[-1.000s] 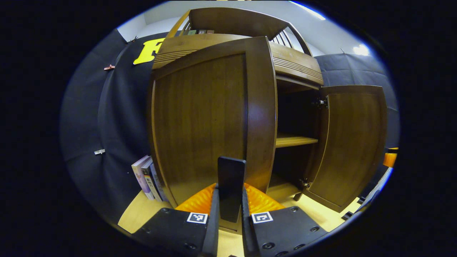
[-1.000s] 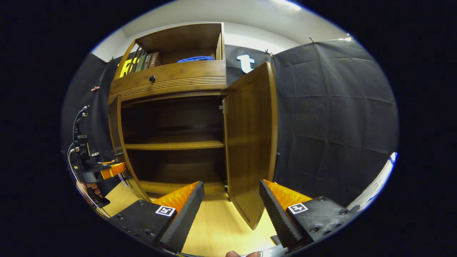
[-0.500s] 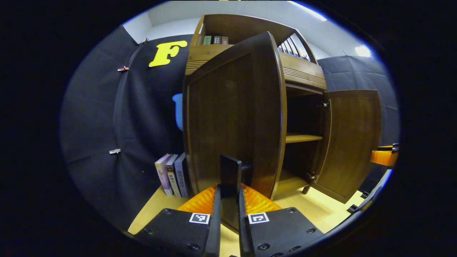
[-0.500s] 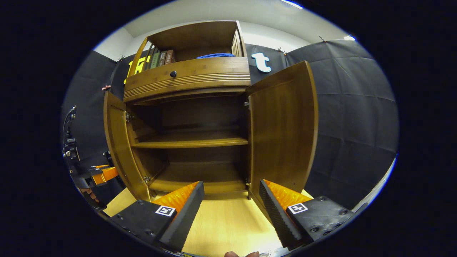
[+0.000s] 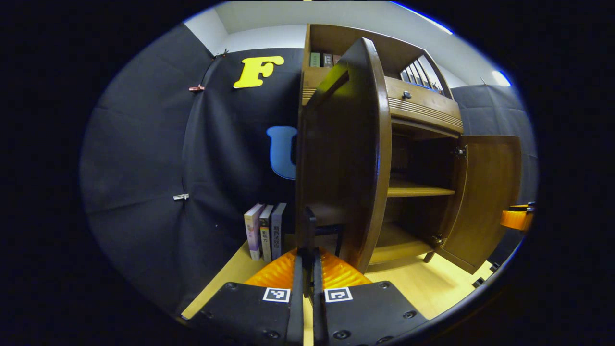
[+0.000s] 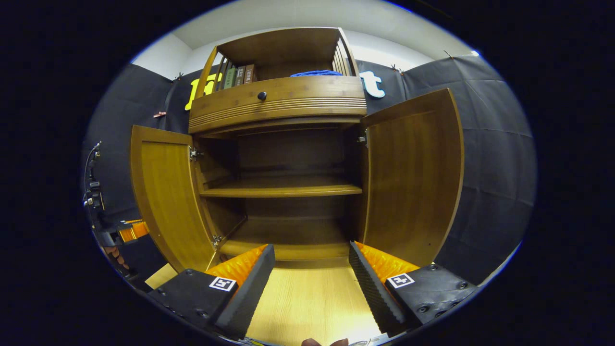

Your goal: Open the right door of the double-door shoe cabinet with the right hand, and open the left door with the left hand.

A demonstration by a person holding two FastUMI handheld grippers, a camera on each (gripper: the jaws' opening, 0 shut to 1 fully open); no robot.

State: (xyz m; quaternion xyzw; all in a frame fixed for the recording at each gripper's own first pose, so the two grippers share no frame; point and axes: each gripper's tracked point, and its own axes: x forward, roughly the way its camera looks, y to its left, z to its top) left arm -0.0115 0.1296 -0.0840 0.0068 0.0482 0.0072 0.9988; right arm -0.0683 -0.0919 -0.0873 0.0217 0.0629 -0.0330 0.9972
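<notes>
The wooden shoe cabinet (image 6: 283, 103) stands with both doors swung out. In the right gripper view the left door (image 6: 166, 197) and the right door (image 6: 413, 178) flank the dark interior. My right gripper (image 6: 311, 253) is open in front of the cabinet, holding nothing and apart from both doors. In the left gripper view the left door (image 5: 341, 158) appears almost edge-on, and my left gripper (image 5: 307, 254) is shut on its dark handle (image 5: 309, 226). The right door (image 5: 485, 192) hangs open beyond it. The left gripper (image 6: 122, 233) also appears beside the left door.
Inside runs one shelf (image 6: 283, 190). A drawer with a dark knob (image 6: 262, 96) sits above the doors, with books (image 6: 238, 76) and a blue item (image 6: 317, 73) on top. Three books (image 5: 264, 230) stand left of the cabinet. Pale wooden floor (image 6: 312, 302) lies in front.
The left door has swung much wider, drawn by my left gripper on its handle. The right gripper view has shifted from beside the right door to face the cabinet; that gripper stays open.
</notes>
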